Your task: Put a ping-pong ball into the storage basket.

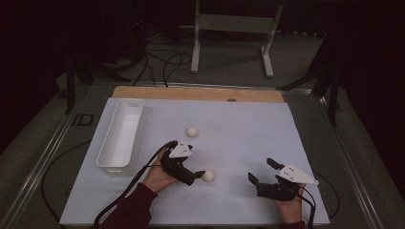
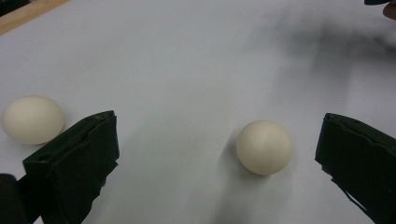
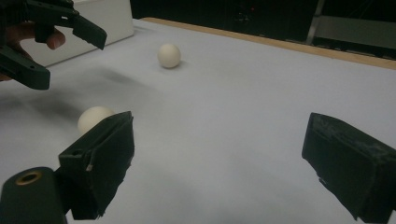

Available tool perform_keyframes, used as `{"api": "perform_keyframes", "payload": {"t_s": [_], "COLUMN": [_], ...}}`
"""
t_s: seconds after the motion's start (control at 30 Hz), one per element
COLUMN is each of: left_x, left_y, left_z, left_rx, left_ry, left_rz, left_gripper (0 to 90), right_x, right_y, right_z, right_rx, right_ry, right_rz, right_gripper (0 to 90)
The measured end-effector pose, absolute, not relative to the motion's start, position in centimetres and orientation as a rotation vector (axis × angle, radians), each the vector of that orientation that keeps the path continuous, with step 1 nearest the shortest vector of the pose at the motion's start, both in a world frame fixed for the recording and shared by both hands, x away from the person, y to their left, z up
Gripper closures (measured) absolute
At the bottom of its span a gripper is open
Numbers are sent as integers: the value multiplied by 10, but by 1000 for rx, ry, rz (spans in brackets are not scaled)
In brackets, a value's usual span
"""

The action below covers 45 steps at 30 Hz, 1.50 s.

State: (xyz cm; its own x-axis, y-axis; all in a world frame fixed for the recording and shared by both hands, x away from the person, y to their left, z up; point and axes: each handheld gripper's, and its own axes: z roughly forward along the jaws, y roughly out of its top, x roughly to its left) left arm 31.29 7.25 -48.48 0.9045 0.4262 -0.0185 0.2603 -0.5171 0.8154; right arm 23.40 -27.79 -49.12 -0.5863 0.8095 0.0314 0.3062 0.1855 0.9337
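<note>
Left hand-held gripper closing in on the near ball, jaws spread wide.

I am holding the left hand-held gripper [image 1: 191, 164] released, its jaws standing well apart, and the near ball [image 1: 208, 175] is lying on the surface [image 1: 248, 129] just past its tip at about 4 o'clock; in the left gripper view that ball [image 2: 264, 147] is sitting between the jaws, touching neither. I am resting the right hand-held gripper [image 1: 261, 171] released too, well apart at 3 o'clock. The far ball [image 1: 192, 131] is lying at 12 o'clock of the left tool, and the white bin [image 1: 122, 133] is standing at 10 o'clock.
</note>
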Motion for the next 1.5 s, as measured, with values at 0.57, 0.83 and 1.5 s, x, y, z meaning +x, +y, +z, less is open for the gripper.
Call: {"api": "perform_keyframes", "payload": {"t_s": [0.57, 0.83, 1.5], "left_x": [311, 307, 302], "left_y": [60, 51, 34], "left_z": [-494, -499, -513], "left_rx": [2160, 2177, 2247], "left_ry": [476, 458, 425], "left_rz": [195, 194, 166], "left_gripper": [3, 3, 4], "right_x": [234, 234, 234], "right_y": [-278, -278, -278], "right_z": [-491, -491, -491], "right_rx": [1044, 1043, 1045], "right_ry": [1992, 1992, 1995], "right_rz": [1393, 1392, 1392], "right_gripper": [91, 90, 91]}}
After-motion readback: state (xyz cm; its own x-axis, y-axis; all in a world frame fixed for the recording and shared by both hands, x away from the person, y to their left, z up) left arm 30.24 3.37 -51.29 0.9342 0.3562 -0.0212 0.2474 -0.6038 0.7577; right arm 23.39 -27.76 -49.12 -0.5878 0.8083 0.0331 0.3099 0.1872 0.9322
